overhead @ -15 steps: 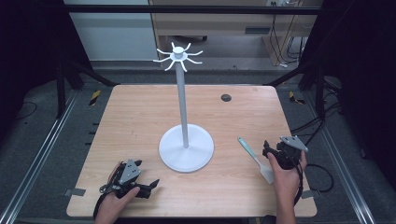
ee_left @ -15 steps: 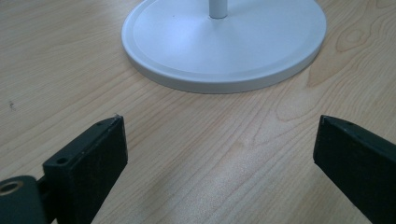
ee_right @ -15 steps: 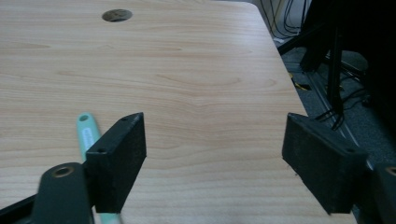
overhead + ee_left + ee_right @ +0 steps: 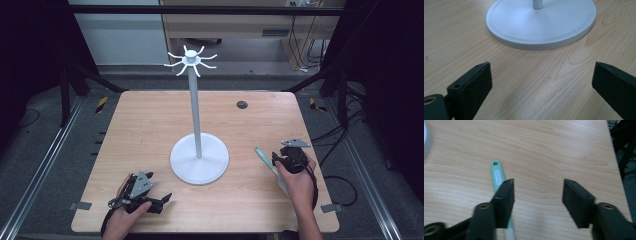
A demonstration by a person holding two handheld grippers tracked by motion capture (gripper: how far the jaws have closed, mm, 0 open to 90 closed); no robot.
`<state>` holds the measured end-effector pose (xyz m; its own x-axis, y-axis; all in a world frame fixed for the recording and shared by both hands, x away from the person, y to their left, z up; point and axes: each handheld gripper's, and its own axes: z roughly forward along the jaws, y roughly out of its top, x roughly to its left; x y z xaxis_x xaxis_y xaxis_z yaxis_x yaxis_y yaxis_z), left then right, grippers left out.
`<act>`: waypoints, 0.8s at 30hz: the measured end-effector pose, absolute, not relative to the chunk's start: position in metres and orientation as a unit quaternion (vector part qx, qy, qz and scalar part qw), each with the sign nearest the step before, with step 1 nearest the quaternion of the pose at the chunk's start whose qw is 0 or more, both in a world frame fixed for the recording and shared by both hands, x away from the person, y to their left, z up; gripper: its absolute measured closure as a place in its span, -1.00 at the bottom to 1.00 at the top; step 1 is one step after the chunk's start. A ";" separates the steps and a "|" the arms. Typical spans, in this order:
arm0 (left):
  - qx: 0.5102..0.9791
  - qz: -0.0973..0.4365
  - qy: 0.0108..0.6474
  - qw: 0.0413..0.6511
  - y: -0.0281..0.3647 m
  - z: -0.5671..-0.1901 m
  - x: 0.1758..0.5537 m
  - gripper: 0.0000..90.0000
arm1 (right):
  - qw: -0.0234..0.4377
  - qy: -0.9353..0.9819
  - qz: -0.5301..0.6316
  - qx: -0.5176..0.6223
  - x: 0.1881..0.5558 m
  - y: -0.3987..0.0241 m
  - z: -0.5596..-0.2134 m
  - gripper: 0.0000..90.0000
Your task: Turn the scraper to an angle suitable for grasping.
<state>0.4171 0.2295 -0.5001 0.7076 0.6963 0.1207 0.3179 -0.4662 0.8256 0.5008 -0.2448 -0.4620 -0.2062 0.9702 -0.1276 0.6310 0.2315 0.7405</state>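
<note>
A white stand rises from a round base (image 4: 199, 161) at mid table, its thin pole topped by a ring of hooks (image 4: 191, 59). A mint-green utensil (image 4: 263, 159) with a pale lower end lies flat to the right of the base. My right gripper (image 4: 281, 157) hovers over it, open. In the right gripper view the green handle (image 4: 497, 175) runs under the left jaw, outside the gap of my right gripper (image 4: 538, 181). My left gripper (image 4: 162, 202) rests low at the front left, open (image 4: 541, 66) and empty, facing the base (image 4: 541, 25).
The wooden table (image 4: 150, 130) has a small dark grommet hole (image 4: 242, 104) at the back right. Black frame posts and metal rails stand along both sides. Cables trail off the right edge near my right hand.
My right gripper has shifted left and slightly forward, over the green utensil. The left gripper and the utensil have stayed put.
</note>
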 end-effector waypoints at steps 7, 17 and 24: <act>0.825 0.230 0.308 0.414 0.230 -0.500 0.417 -0.95 | 0.265 0.758 0.261 0.535 0.512 -0.243 -0.456 0.59; 0.823 0.235 0.310 0.414 0.232 -0.499 0.418 -0.95 | 0.208 0.799 0.256 0.503 0.524 -0.235 -0.454 1.00; 0.823 0.236 0.311 0.414 0.232 -0.500 0.419 -0.95 | 0.188 0.817 0.240 0.489 0.533 -0.228 -0.459 1.00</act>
